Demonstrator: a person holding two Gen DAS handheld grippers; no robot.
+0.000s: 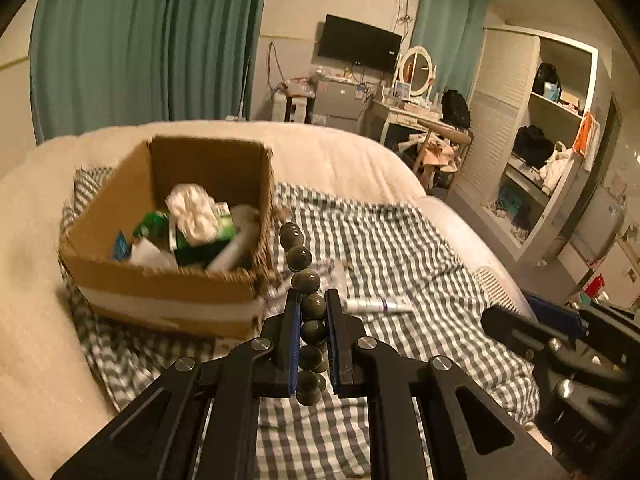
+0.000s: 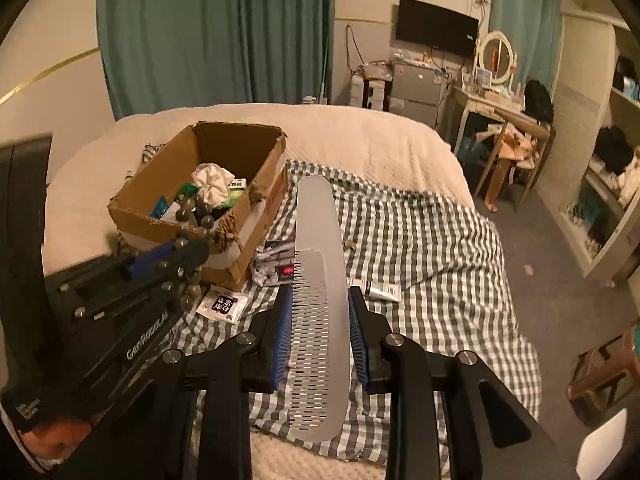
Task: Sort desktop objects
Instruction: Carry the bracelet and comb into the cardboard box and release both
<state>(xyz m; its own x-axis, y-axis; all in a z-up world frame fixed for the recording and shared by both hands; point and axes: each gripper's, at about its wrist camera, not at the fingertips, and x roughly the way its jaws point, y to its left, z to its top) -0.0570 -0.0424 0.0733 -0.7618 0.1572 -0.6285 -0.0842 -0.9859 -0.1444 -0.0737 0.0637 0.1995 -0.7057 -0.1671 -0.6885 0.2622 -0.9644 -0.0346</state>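
My left gripper (image 1: pixel 313 300) is shut on a string of dark green beads (image 1: pixel 306 280), held above the checked cloth (image 1: pixel 400 248) just right of the cardboard box (image 1: pixel 160 280). In the right wrist view the left gripper (image 2: pixel 192 256) and its bead string (image 2: pixel 200 210) hang at the box's (image 2: pixel 256 152) near edge. My right gripper (image 2: pixel 320 296) is shut on a translucent white comb (image 2: pixel 320 280) that points away over the cloth. A white tube (image 1: pixel 376 305) lies on the cloth past the left fingertips, and the same tube (image 2: pixel 382 291) shows by the right gripper.
The box holds a white cloth bundle (image 1: pixel 192 208), green packets (image 1: pixel 212 236) and papers. Small sachets (image 2: pixel 222 303) and wrappers (image 2: pixel 276 264) lie on the checked cloth (image 2: pixel 420 248) near the box. The bed's cream blanket (image 2: pixel 360 140) surrounds it. A vanity desk (image 2: pixel 492 100) and shelves (image 1: pixel 540 140) stand at the right.
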